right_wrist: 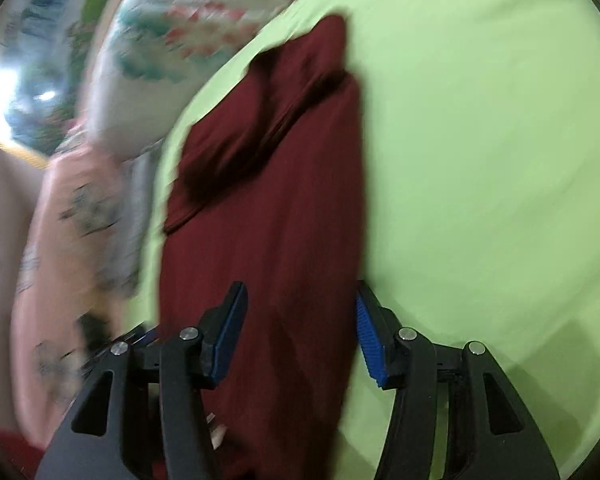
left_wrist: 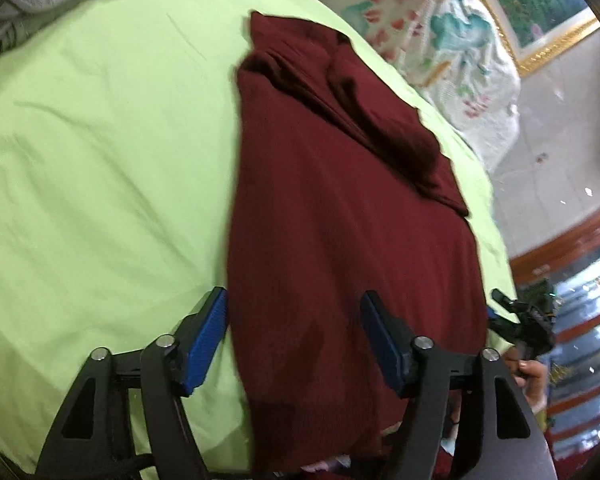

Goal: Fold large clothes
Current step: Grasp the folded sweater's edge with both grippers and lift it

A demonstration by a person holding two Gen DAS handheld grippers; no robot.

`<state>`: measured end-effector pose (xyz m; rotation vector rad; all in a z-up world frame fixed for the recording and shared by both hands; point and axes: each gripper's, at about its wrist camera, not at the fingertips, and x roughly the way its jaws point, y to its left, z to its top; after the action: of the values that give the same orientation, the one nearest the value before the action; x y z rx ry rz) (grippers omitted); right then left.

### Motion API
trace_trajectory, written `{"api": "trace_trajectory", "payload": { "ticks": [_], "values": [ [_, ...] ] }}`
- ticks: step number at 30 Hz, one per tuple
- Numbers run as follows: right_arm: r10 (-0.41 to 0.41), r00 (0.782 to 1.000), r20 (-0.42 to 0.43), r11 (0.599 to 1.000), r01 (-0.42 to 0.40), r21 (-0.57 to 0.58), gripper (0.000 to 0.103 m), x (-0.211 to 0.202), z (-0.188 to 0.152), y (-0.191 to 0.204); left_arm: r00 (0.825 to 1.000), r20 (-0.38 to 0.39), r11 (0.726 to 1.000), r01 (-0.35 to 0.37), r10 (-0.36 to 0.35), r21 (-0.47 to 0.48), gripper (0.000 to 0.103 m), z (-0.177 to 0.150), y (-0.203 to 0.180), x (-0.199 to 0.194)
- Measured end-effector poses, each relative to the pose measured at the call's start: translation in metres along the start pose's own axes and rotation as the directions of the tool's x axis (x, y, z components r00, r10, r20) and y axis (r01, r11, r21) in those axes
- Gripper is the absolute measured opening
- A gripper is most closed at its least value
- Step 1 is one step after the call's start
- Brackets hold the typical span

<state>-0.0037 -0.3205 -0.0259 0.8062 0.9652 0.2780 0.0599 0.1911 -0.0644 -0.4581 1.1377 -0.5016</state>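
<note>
Maroon garment (left_wrist: 340, 208) folded lengthwise on the green bed sheet (left_wrist: 100, 160); left tool (left_wrist: 294, 316) and right tool (right_wrist: 298, 312) both gape, empty. Only the left view shows the framed picture (left_wrist: 540, 8).

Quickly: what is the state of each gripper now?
Left gripper: open, holding nothing, above the garment.
Right gripper: open, holding nothing.

A bed under a light green sheet (left_wrist: 100, 168) fills the space ahead of the jaws. At its far end lies a white floral quilt (left_wrist: 432, 32), with a gold-framed picture (left_wrist: 540, 8) on the wall behind. Off to the side are a pale tiled floor (left_wrist: 552, 184) and reddish wooden furniture (left_wrist: 572, 240). A bright light (right_wrist: 0, 88) glares at the right view's edge.
</note>
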Motion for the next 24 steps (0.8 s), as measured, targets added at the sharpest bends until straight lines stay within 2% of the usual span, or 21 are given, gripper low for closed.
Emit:
{"api": "trace_trajectory", "payload": {
  "ticks": [5,8,13,14,16,17,18,20,24],
  "values": [
    [0.090,0.993,-0.074,0.992,-0.096,-0.081,0.054,0.001,-0.033,0.010,0.995,-0.025,0.996,0.093,-0.093,-0.005,0.071,-0.031,0.002,-0.006],
    [0.115,0.989,-0.088,0.988,-0.123,-0.095,0.054,0.002,-0.043,0.012,0.993,-0.031,0.993,0.117,-0.117,0.004,0.067,-0.043,0.002,-0.010],
    [0.107,0.988,-0.109,0.982,-0.122,-0.143,0.051,0.006,-0.049,0.016,0.995,-0.052,0.996,0.085,-0.083,0.032,0.043,-0.047,-0.008,-0.007],
    [0.095,0.989,-0.112,0.981,-0.112,-0.157,0.046,0.007,-0.052,0.017,0.996,-0.052,0.996,0.080,-0.078,0.034,0.039,-0.045,-0.010,-0.006],
    [0.076,0.990,-0.119,0.981,-0.095,-0.168,0.037,0.007,-0.053,0.015,0.996,-0.059,0.997,0.068,-0.066,0.037,0.014,-0.045,-0.011,-0.004],
    [0.069,0.990,-0.125,0.983,-0.089,-0.164,0.027,0.007,-0.054,0.011,0.996,-0.065,0.997,0.066,-0.063,0.040,0.007,-0.046,-0.011,-0.002],
    [0.063,0.990,-0.129,0.984,-0.083,-0.160,0.018,0.007,-0.055,0.009,0.996,-0.066,0.997,0.061,-0.058,0.048,0.007,-0.047,-0.014,-0.001],
    [0.046,0.991,-0.123,0.986,-0.065,-0.155,0.009,0.006,-0.057,0.006,0.999,-0.036,0.997,0.039,-0.036,0.072,0.007,-0.050,-0.021,-0.005],
    [0.105,0.992,-0.071,0.982,-0.115,-0.149,0.007,-0.008,-0.055,0.006,0.996,0.052,0.996,0.070,-0.073,0.058,0.006,-0.045,-0.027,-0.027]
  ]
}}
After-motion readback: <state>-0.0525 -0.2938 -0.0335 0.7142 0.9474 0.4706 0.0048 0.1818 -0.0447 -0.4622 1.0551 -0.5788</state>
